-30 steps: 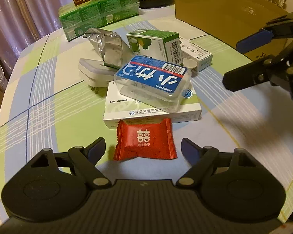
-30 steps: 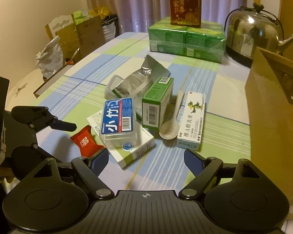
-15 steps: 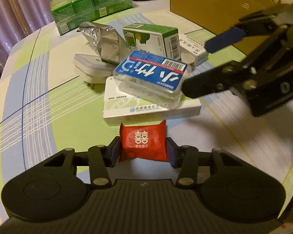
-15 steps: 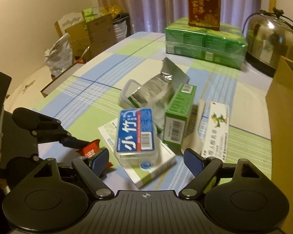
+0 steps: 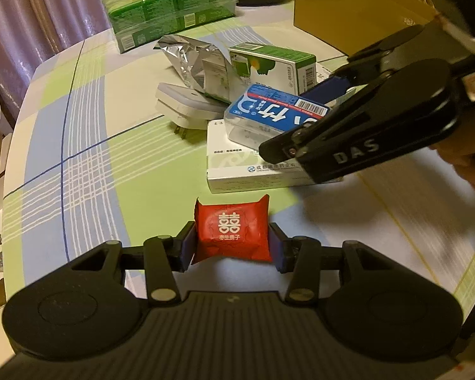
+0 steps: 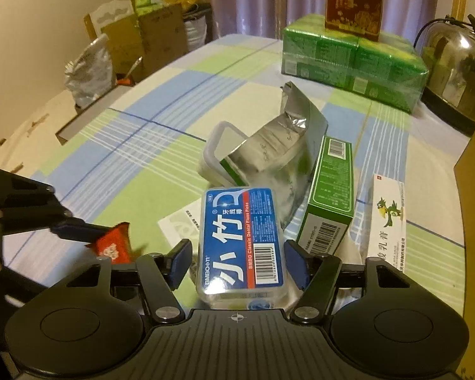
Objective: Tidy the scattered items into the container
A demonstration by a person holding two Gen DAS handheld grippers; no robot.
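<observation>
Two grabbers, one pick each

The left gripper (image 5: 231, 247) squeezes the red candy packet (image 5: 232, 232), flat and shiny, just off the table (image 5: 88, 145) so it can go in the cardboard box (image 5: 348, 12). The right gripper (image 6: 239, 264) is spread wide around the clear floss box (image 6: 240, 240) with its blue label, on the white carton (image 5: 237, 171), not squeezing it yet

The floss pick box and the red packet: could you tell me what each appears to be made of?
The floss pick box looks like clear hard plastic with a glossy printed label; its contents show through its see-through sides. The red packet seems to be thin printed film, probably plastic, with crimped, flared corners.
</observation>
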